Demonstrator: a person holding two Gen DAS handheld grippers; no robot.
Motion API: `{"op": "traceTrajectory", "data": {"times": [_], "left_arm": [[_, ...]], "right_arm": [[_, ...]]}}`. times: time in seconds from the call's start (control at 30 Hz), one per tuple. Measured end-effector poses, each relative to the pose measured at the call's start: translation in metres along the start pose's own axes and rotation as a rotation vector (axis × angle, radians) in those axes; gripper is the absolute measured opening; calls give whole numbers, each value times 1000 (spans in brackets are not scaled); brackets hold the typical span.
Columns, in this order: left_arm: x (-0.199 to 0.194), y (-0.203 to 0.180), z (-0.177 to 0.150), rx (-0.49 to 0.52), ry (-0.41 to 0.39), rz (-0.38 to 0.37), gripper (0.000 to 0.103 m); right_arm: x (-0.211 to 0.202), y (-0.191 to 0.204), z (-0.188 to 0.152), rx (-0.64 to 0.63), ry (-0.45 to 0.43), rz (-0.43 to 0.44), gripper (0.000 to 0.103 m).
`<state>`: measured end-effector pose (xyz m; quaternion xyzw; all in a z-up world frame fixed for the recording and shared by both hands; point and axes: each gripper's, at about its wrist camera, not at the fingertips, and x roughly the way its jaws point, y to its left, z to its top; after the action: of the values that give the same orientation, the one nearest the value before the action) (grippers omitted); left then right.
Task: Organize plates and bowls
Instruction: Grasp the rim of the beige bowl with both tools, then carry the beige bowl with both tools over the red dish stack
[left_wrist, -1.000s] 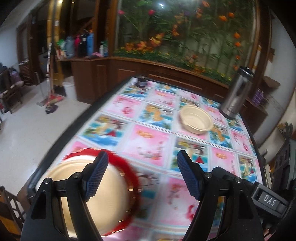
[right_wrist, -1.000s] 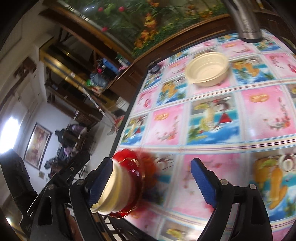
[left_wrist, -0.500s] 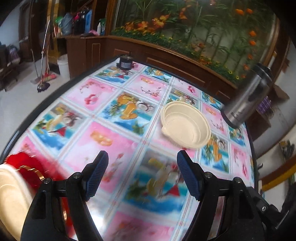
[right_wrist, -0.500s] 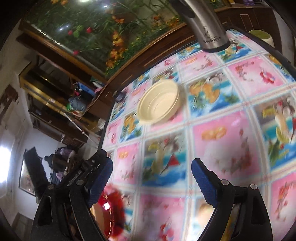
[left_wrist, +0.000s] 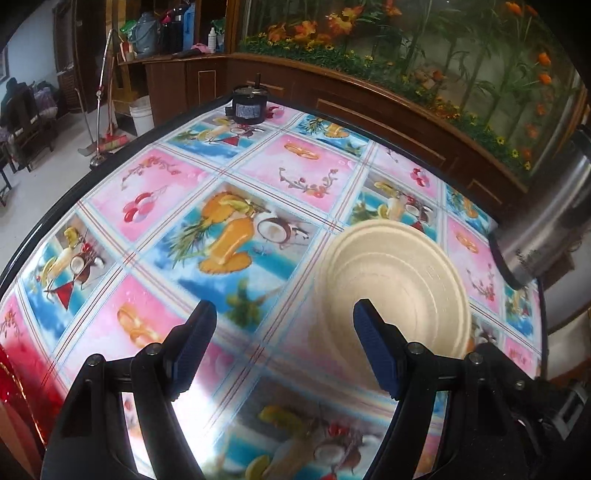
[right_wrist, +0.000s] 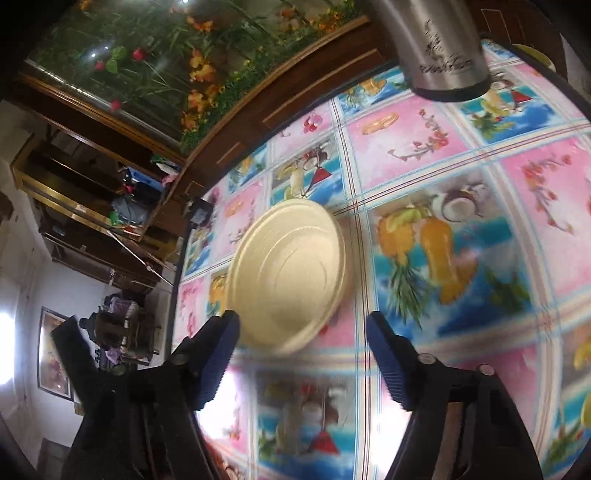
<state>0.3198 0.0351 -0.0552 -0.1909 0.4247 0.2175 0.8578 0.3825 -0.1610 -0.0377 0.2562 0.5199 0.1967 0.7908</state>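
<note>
While both grippers gape empty, only left view shows red plate (left_wrist: 14, 391); cream bowl (left_wrist: 391, 291) central.

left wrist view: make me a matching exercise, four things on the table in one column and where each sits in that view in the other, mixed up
Things:
1. cream round paper bowl
2. shiny steel flask
3. small black motor
4. red glossy plate

Places:
A. far edge of the table, top centre
B. bottom left corner, cut off by the frame
C. right edge, beyond the bowl
D. right of centre, behind the right finger of the open left claw

Pairs: 1-D, 2-C, 3-A, 4-B
</note>
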Motion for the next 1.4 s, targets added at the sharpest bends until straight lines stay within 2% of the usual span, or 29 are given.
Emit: {"op": "traceTrajectory", "data": {"times": [0.3,0.43,0.47,0.5,0.57,0.63,0.7,0.73,1.1,1.4], "left_arm": [[20,-4,1,-12,9,15,74],[26,-7,-2,11,20,30,52],[27,-8,-3,18,22,27,48],[28,-8,-3,22,23,28,40],[29,-11,-5,39,25,22,32],[30,-14,-6,57,32,13,19],[29,-16,-8,71,36,7,16],[29,-17,-8,77,36,7,13],[15,-21,-18,121,33,-22,12],[-26,-17,-48,197,8,-59,12]], "right_arm": [[31,0,10,-40,17,-60,55],[34,-1,11,-43,-3,-94,43],[37,-3,11,-37,4,-103,37],[38,-4,11,-35,13,-109,29],[42,-7,10,-30,27,-120,25],[43,-8,9,-26,24,-117,21],[43,-6,8,-33,24,-114,12],[42,-5,7,-39,22,-115,11],[30,-10,-2,-26,16,-110,11],[-12,-15,-37,-23,-21,-104,11]]}}
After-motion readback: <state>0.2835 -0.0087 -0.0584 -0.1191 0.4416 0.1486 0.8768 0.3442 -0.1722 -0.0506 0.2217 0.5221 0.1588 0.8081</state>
